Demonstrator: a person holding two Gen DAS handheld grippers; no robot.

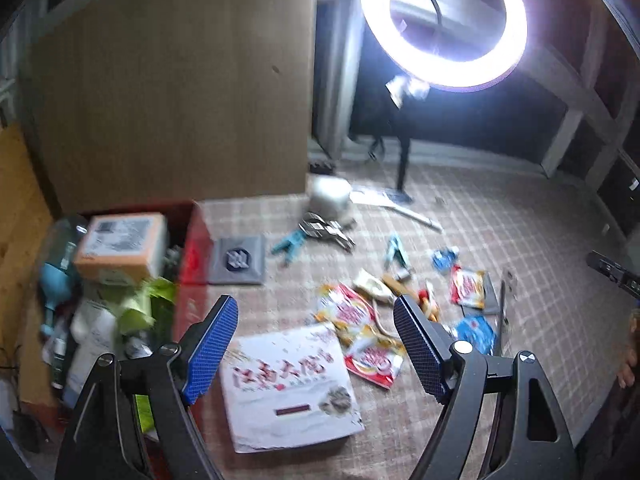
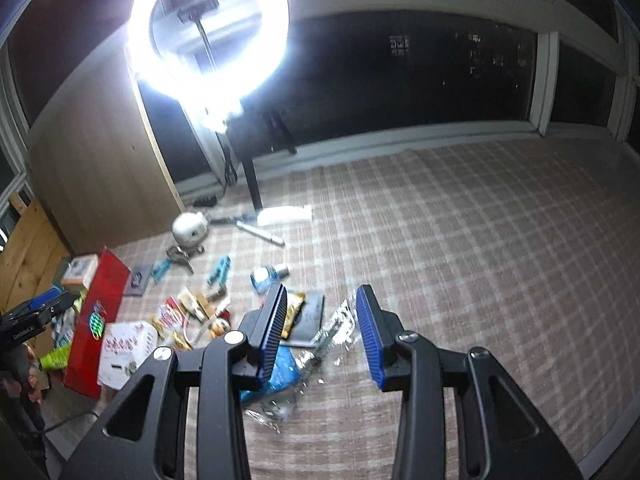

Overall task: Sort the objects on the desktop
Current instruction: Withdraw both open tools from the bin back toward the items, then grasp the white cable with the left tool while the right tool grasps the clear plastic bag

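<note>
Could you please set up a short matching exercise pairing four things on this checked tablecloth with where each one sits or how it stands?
Things:
1. book
2. red box
3. ring light
4. left gripper

Descriptions:
A. lit, standing at the far edge
B. open, nothing between its fingers
C. lying flat, white cover up
D. at the left, crammed with items

Pairs: 1-C, 2-D, 3-A, 4-B

Large red Chinese calligraphy on white book, too blurred to read
</note>
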